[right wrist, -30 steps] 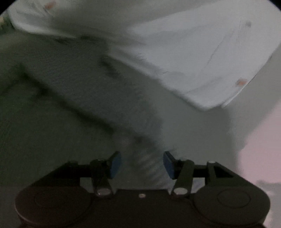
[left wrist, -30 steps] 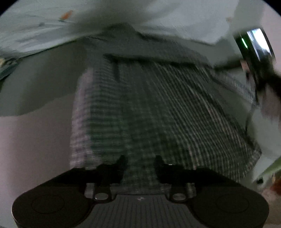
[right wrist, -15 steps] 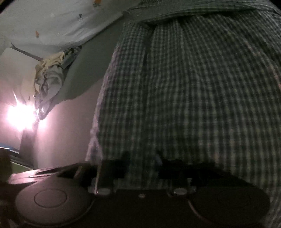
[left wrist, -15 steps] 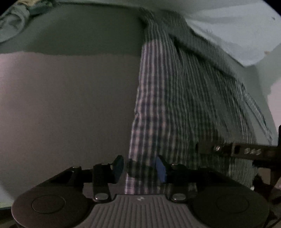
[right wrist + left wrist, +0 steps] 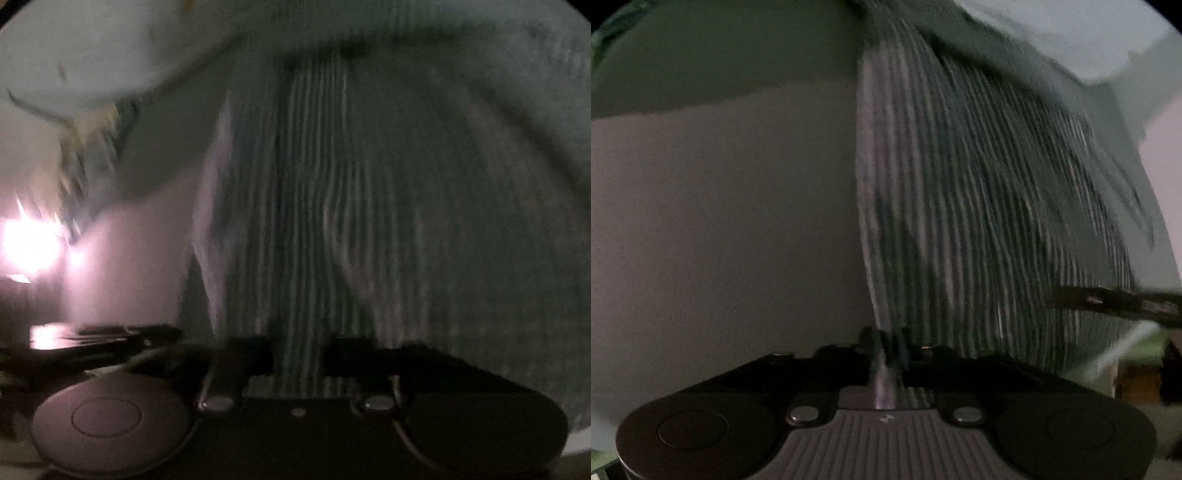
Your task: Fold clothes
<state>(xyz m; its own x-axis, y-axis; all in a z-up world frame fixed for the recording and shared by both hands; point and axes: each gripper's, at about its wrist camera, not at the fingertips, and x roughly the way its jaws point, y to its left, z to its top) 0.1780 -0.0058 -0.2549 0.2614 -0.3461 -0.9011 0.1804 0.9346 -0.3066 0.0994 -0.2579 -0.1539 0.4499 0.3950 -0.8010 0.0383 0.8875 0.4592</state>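
Between both grippers the checked shirt (image 5: 979, 206) hangs unfolded: left gripper (image 5: 888, 345) jaws pinching its edge, right gripper (image 5: 298, 356) jaws spread around fabric.

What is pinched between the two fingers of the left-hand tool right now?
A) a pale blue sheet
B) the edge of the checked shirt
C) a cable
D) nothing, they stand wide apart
B: the left gripper has its fingers closed together on the edge of the checked shirt.
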